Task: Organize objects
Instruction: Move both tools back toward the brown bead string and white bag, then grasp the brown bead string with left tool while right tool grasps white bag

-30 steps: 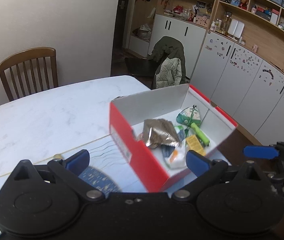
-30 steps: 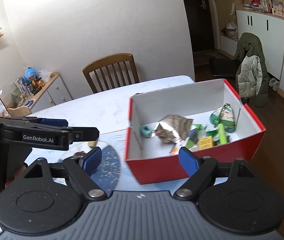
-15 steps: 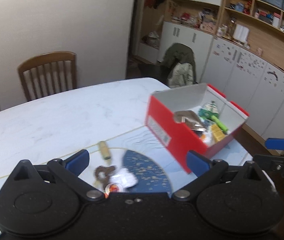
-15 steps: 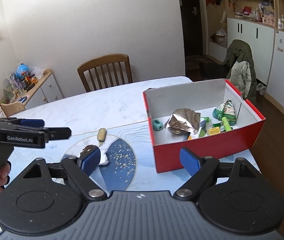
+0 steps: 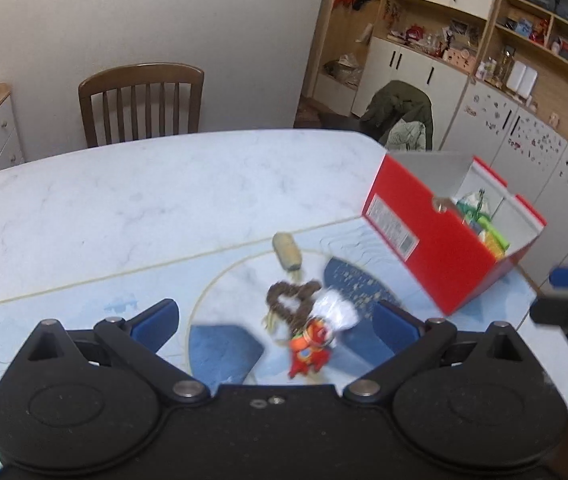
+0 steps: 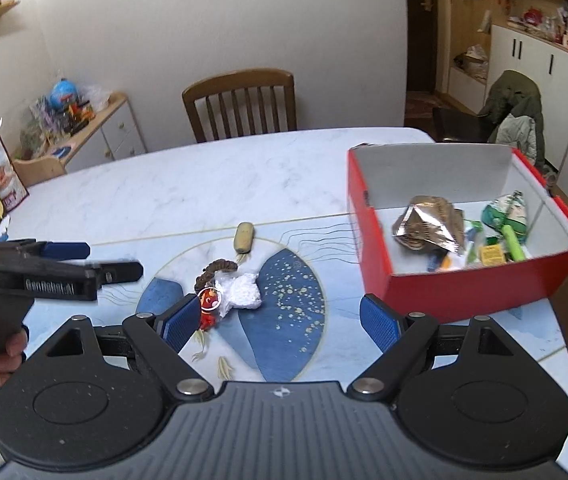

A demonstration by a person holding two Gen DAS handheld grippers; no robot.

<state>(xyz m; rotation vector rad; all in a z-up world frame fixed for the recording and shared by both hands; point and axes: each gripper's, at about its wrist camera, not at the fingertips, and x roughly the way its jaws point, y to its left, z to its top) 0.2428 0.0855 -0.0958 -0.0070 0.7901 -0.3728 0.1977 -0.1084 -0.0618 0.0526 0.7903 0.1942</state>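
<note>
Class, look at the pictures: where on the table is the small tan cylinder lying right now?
The tan cylinder lies on the placemat, left of the red box, just beyond the brown braided loop.

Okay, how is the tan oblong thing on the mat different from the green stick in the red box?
The tan oblong piece is short, stubby and dull beige; the green stick is slimmer, longer and bright lime. The tan piece lies alone on the table mat, still outside; the green stick is already in the red box, among wrappers. Both lie flat, untouched by either gripper.
</note>
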